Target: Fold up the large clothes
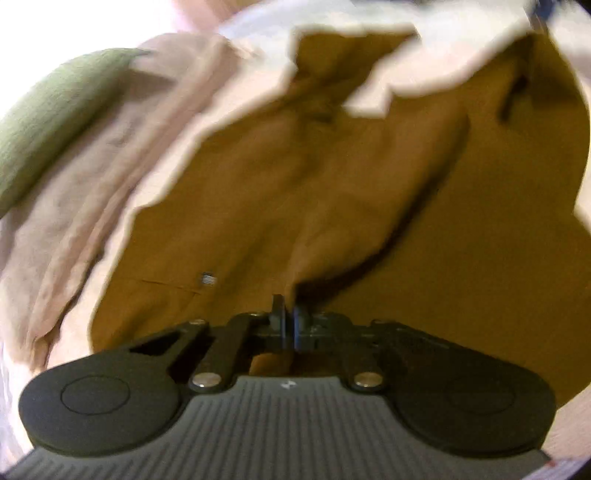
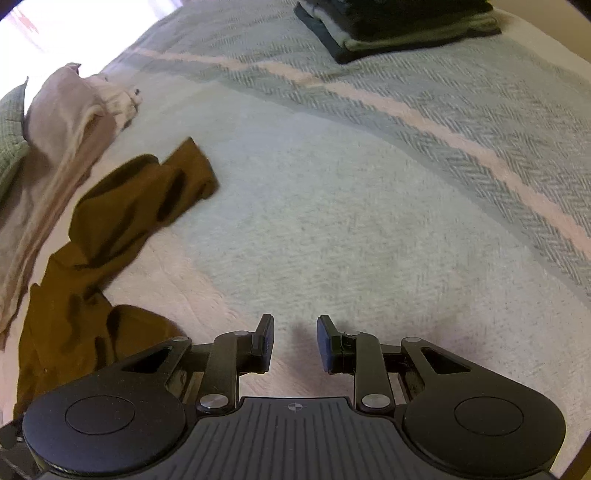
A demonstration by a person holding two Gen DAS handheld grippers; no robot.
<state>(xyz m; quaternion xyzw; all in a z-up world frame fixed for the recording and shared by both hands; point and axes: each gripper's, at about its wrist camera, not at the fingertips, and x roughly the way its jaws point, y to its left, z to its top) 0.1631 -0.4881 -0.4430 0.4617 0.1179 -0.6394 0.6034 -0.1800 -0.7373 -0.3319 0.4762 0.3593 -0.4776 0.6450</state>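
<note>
My left tool (image 1: 290, 319) is squeezed shut, and a fold of the brown clothes (image 1: 332, 206) is pinched between its tips. The brown clothes lie crumpled on the bed, spread wide in front of this tool. Beside them, on the left of this view, lies a pale pink garment (image 1: 92, 177), and a green cloth (image 1: 48, 122) sits past that.

My right tool (image 2: 295, 341) is partly open and holds nothing. Only the blanket (image 2: 369, 221) is under its tips. In this view the brown clothes (image 2: 110, 229) lie near the bed's left edge, just beside the tool. The pale pink garment (image 2: 62, 140) touches them on the far left. A stack of folded dark clothes (image 2: 399, 29) sits near the far edge of the bed.
</note>
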